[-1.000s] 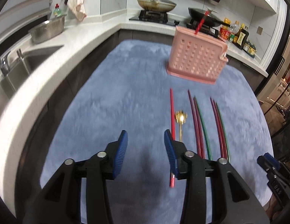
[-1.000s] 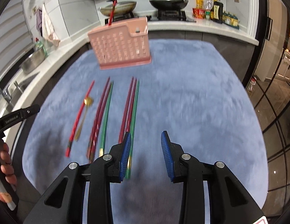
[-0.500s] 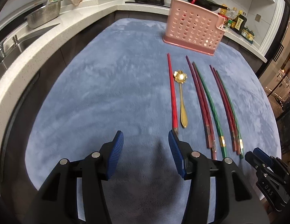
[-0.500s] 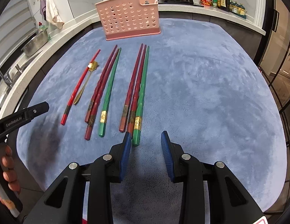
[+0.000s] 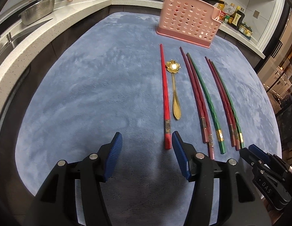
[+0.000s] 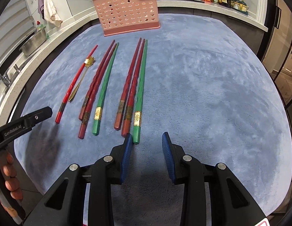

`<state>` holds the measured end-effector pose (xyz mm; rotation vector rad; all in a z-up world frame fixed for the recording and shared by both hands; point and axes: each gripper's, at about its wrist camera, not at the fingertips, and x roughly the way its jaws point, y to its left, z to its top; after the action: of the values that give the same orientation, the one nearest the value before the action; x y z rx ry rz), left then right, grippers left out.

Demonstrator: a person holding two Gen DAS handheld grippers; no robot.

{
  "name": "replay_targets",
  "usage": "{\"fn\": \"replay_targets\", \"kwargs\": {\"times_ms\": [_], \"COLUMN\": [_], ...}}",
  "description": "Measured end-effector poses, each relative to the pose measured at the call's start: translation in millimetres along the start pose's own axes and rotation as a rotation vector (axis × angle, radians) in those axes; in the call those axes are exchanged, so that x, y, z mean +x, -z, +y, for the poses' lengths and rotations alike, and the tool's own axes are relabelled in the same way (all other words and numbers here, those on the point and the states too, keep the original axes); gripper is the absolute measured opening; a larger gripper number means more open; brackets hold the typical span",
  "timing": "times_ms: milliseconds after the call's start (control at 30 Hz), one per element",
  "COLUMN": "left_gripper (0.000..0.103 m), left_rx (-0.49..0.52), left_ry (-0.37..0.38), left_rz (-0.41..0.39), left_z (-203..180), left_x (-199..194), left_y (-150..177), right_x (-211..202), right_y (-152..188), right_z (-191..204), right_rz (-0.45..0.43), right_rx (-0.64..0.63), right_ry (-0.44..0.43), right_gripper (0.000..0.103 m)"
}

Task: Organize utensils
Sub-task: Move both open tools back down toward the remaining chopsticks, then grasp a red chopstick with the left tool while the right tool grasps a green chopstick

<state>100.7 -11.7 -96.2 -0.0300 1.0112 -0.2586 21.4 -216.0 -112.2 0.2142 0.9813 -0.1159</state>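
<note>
Blue mat [image 5: 85,94] covers the table, with a pink perforated holder [image 5: 187,26] standing upright at its far edge, one red stick poking from its top. Chopsticks lie on the mat in front of the holder, roughly parallel, thick ends toward the grippers: a lone red chopstick [image 5: 165,98], then a group of two maroon and one green [image 5: 202,98], then a second such trio [image 6: 134,86]. All have faceted shafts and a gold band near the thick end. A gold spoon [image 5: 175,90] with a flower-shaped bowl lies just beside the red chopstick.

Left gripper [image 5: 147,141] has just been opening; its jaws stand wide apart and empty, the right pad just beside the red chopstick's end. Right gripper [image 6: 147,141] is narrower but also apart, holding nothing, its left pad by the second trio's ends.
</note>
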Motion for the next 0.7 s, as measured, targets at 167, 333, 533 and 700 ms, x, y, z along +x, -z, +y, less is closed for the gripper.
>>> {"fn": "replay_targets", "kwargs": {"times_ms": [167,333,533,700], "left_gripper": [0.053,0.053,0.052,0.05], "left_rx": [0.013,0.014,0.019,0.023], "left_ry": [0.007,0.006,-0.007,-0.025], "left_rz": [0.011,0.028,0.023,0.014], "left_z": [-5.2,-8.6,-9.3,-11.9], "left_x": [4.8,14.1,21.6,25.9], "left_y": [0.8,2.3,0.3,-3.6], "right_x": [2.1,5.5,9.7,13.2], "right_y": [-3.6,-8.3,-13.4,-18.0], "right_z": [-6.2,-5.7,-4.7,-1.4], "right_rz": [-0.001,-0.003,-0.007,-0.01], "right_rx": [0.022,0.021,0.024,0.018], "right_ry": [-0.004,-0.003,-0.008,-0.018], "right_gripper": [0.03,0.03,0.03,0.027]}}
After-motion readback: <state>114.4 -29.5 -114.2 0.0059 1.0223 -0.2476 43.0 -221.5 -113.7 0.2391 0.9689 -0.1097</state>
